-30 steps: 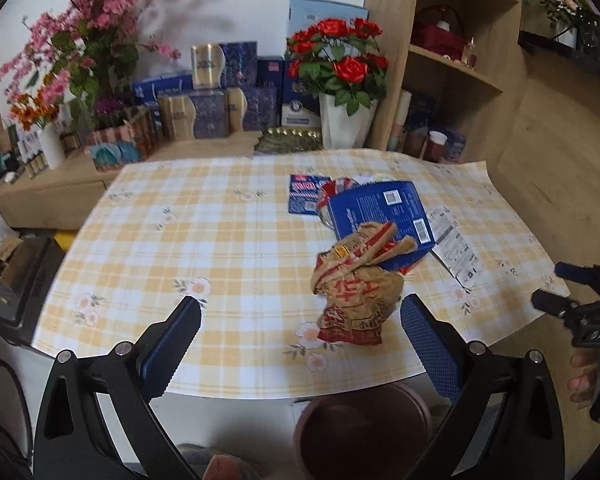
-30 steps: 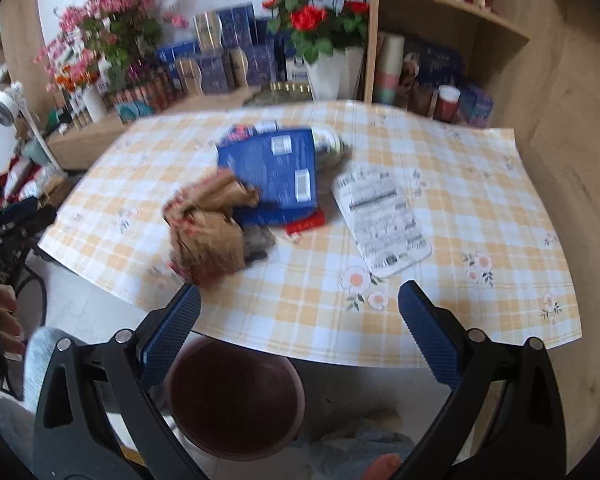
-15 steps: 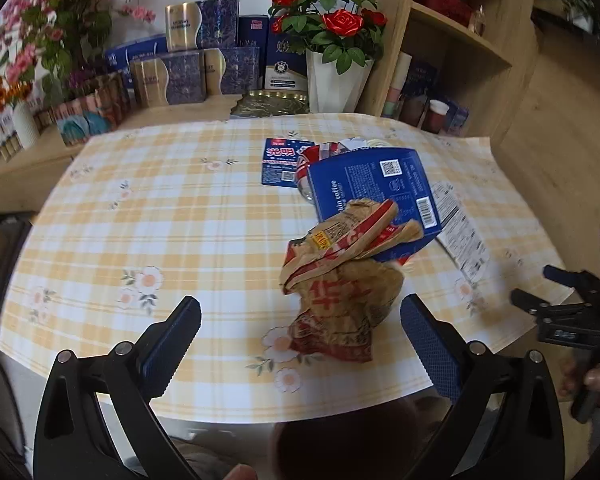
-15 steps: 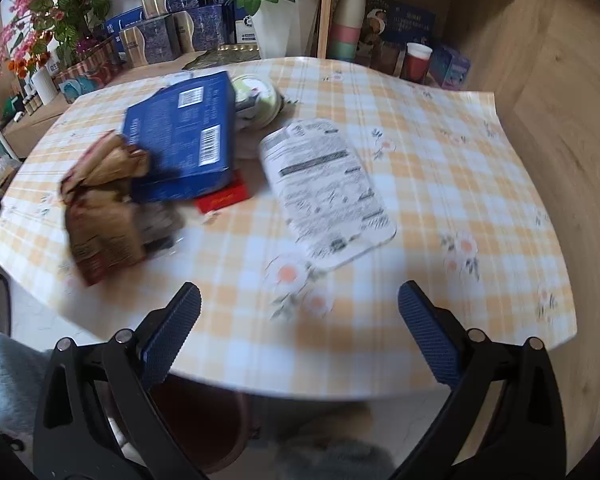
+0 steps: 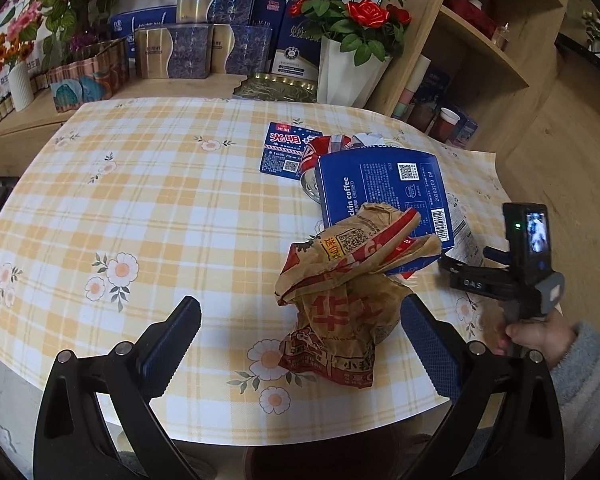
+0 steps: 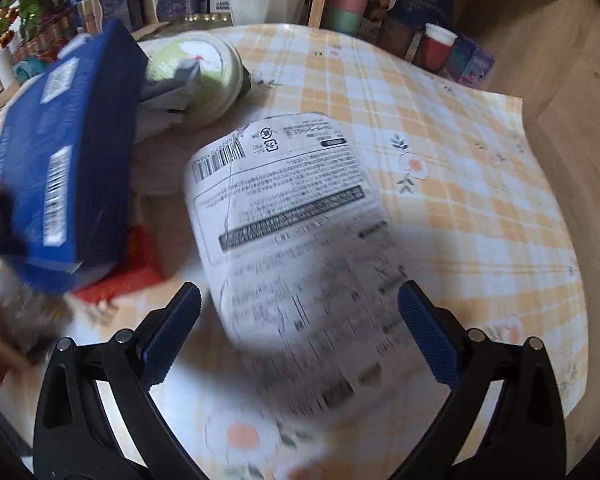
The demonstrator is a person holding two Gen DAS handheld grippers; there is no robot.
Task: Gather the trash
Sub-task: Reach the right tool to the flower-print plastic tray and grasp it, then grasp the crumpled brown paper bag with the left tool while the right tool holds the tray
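Left gripper [image 5: 300,338] fingers spread wide around the crumpled paper bag [image 5: 346,294], lower centre; right gripper [image 6: 299,334] fingers apart over the white wrapper [image 6: 296,240] on the tabletop [image 6: 480,200].

The left half of the checked tablecloth [image 5: 140,200] is left open for passage; the right half is crowded by a crumpled bag [image 5: 340,300], blue box [image 5: 384,188] and white wrapper [image 6: 292,220]
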